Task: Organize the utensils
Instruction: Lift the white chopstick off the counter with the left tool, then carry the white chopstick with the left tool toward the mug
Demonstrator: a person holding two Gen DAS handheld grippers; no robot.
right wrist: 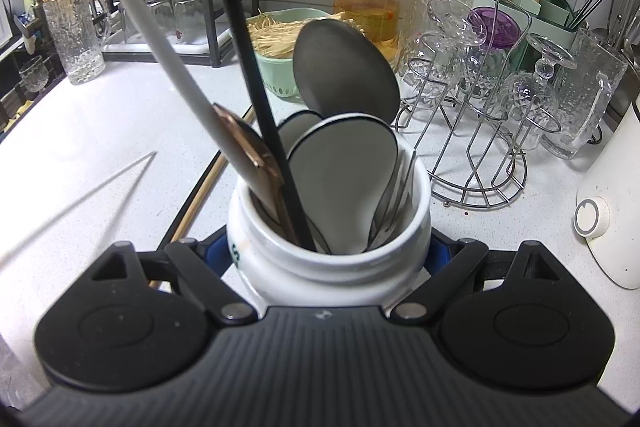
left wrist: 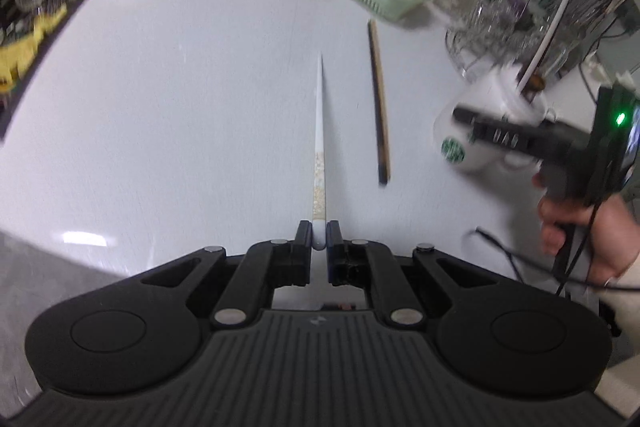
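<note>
Left gripper (left wrist: 319,237) jaws pinch a white chopstick (left wrist: 319,131) above mid-surface; a brown chopstick (left wrist: 379,107) still lies loose beside it. Right gripper (right wrist: 332,255) jaws clamp the white mug (right wrist: 332,263), already crowded with spoons (right wrist: 346,75), near the glass rack (right wrist: 476,131) at the far edge.

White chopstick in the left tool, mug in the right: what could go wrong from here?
1. The left tool pinches the white chopstick only at its very end, so it could pivot or slip out.
2. The mug that the right tool grips is already crowded with spoons and long sticks; the chopstick may snag on them.
3. A brown chopstick lies loose on the counter and could get knocked.
</note>
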